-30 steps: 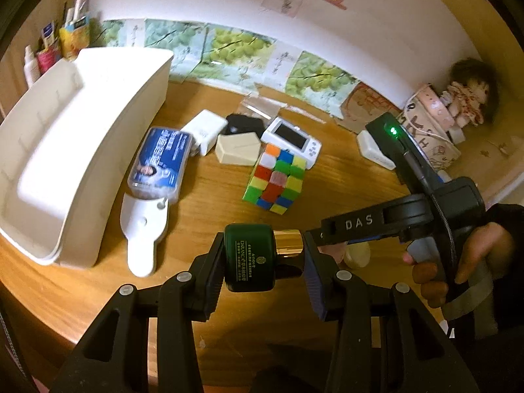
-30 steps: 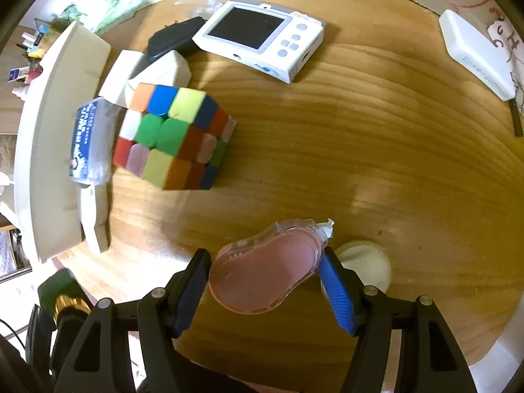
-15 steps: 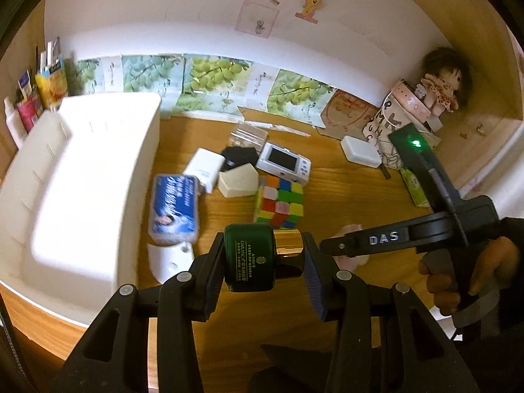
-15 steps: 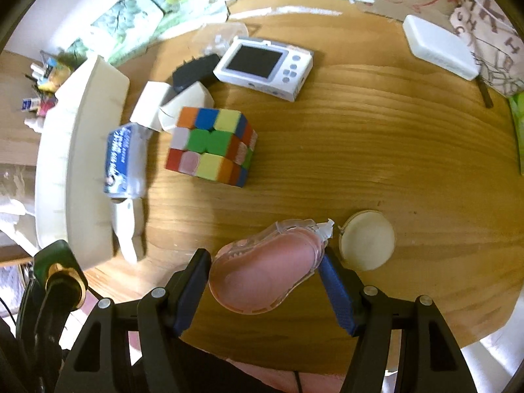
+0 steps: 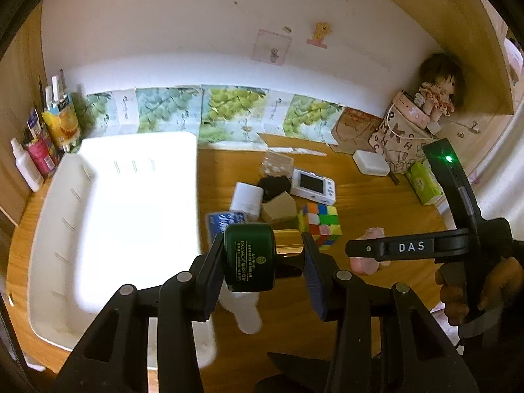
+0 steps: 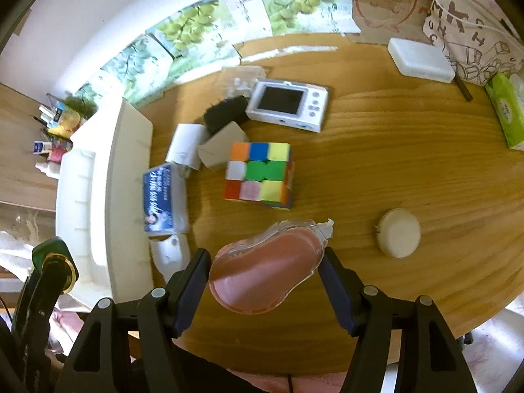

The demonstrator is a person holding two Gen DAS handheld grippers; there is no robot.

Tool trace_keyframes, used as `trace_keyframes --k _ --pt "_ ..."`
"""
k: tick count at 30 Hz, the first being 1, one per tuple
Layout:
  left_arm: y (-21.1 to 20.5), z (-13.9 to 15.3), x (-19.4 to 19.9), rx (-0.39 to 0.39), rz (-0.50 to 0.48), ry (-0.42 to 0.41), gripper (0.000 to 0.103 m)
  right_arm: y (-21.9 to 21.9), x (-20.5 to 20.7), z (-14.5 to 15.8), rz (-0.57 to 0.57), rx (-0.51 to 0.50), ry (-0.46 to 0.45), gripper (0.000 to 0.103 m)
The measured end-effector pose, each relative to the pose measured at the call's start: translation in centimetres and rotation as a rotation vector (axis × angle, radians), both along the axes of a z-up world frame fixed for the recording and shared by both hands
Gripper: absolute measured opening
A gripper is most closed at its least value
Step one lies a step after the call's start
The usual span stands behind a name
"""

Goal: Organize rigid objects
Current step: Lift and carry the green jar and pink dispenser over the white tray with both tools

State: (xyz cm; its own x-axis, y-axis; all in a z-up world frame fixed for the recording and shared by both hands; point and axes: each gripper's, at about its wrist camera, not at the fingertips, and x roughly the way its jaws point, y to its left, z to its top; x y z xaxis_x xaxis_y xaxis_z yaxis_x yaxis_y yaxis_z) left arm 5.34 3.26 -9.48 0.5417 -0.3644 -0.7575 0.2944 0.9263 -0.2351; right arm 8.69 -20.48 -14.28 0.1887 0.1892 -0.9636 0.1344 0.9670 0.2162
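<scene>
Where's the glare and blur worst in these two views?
Left wrist: white plastic bin blown out, its near edge and the blue-label box smeared. Right wrist: evenly lit, blue-label box slightly soft, multicoloured puzzle cube sharp. Both: fisheye bends wooden tabletop.

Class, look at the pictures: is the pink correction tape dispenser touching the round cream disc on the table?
Apart. The right wrist view shows the pink dispenser clamped in the right gripper, with bare wood between its tip and the cream disc.

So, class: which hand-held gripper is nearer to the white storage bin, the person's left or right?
Left. The left hand-held gripper, shut on a green bottle, hangs by the white storage bin's near corner. The right hand-held gripper, holding a pink tape dispenser, hangs over the table beyond.
</scene>
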Motion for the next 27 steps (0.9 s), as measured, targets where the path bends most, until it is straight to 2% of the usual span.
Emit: trace_keyframes --k 3,11,20,27 --pt "1.4 0.2 0.5 0.008 -0.010 -0.014 0.047 0.6 -0.3 0.7 -0.019 0.007 -0.035 0.068" --pt "5.0 0.5 1.4 0.046 -0.049 -0.049 0.047 5.5 0.4 0.2 -0.029 0.038 -0.145 0.068" --pt "9.3 -0.3 2.6 0.092 -0.047 -0.028 0.047 11.1 0.6 1.2 0.040 0.077 -0.278 0.068" --pt "12.3 -1.3 3.4 0.127 -0.017 0.006 0.047 14.6 1.3 1.1 0.092 0.131 -0.324 0.068"
